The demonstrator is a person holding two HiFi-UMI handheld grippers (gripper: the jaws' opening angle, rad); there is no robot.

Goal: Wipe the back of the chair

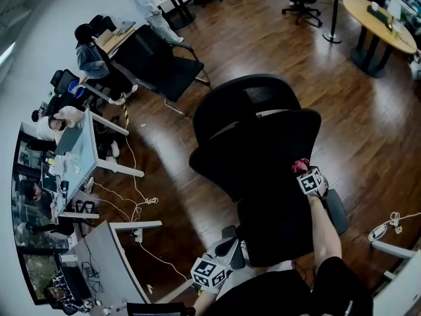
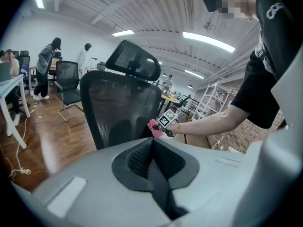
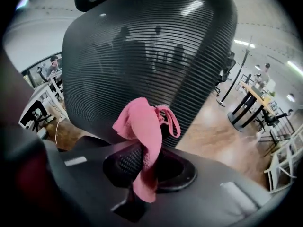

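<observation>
A black mesh office chair (image 1: 263, 157) with a headrest (image 1: 247, 101) stands in front of me, its back turned my way. My right gripper (image 1: 304, 172) is shut on a pink cloth (image 3: 142, 131), and the cloth's bunched top rests against the lower mesh of the chair back (image 3: 156, 56). The same cloth (image 2: 154, 128) shows pink at the chair's right edge in the left gripper view. My left gripper (image 1: 220, 259) hangs low near my body, away from the chair, with its jaws closed on nothing (image 2: 150, 148).
A second black chair (image 1: 154, 61) stands beyond on the wood floor. Desks (image 1: 82, 153) with seated people line the left, and cables (image 1: 135, 206) trail on the floor. A round table (image 1: 378, 18) is at the far right, and a white frame leg (image 1: 395, 249) is near my right.
</observation>
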